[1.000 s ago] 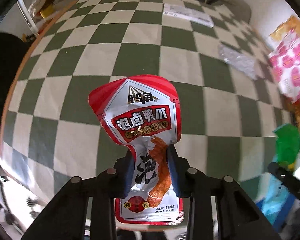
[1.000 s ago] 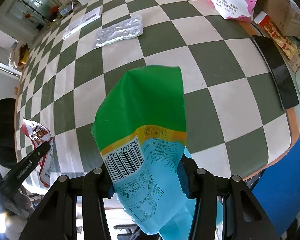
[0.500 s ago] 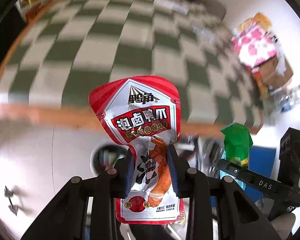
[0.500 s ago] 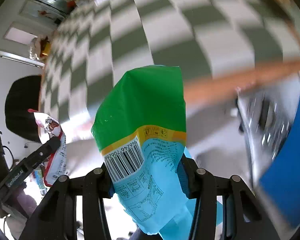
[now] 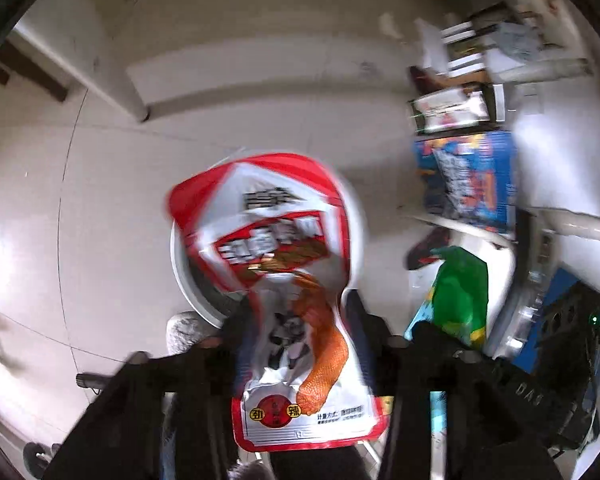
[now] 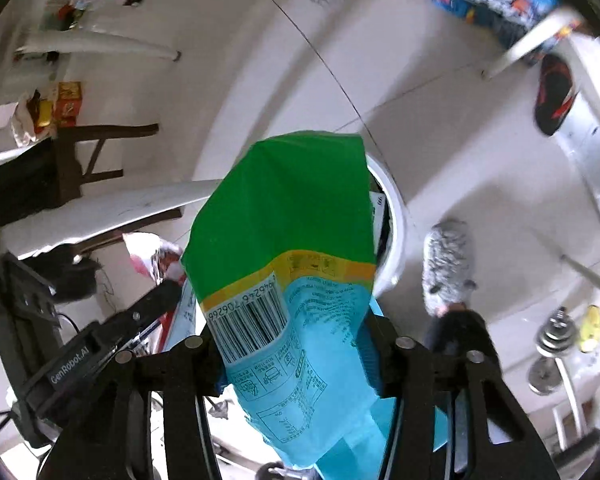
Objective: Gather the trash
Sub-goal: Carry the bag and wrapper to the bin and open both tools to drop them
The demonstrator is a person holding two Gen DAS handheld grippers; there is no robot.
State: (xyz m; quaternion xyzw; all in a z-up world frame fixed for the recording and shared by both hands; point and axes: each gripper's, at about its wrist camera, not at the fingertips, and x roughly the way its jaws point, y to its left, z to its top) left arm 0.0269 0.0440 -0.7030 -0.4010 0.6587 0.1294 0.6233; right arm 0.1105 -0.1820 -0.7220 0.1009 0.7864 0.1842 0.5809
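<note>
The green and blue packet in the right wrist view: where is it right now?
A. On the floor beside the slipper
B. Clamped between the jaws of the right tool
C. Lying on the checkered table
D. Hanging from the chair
B: the green and blue packet stands up between the right gripper's closed jaws.

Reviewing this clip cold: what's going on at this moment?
A person holds a gripper in each hand, and each is clamped on a piece of trash. The left gripper pinches a red and white snack wrapper, and the right gripper pinches a green and blue snack bag. Both point down at the floor, over a round white-rimmed bin that shows behind each wrapper. Neither piece has been let go yet. The left view is motion-blurred.
</note>
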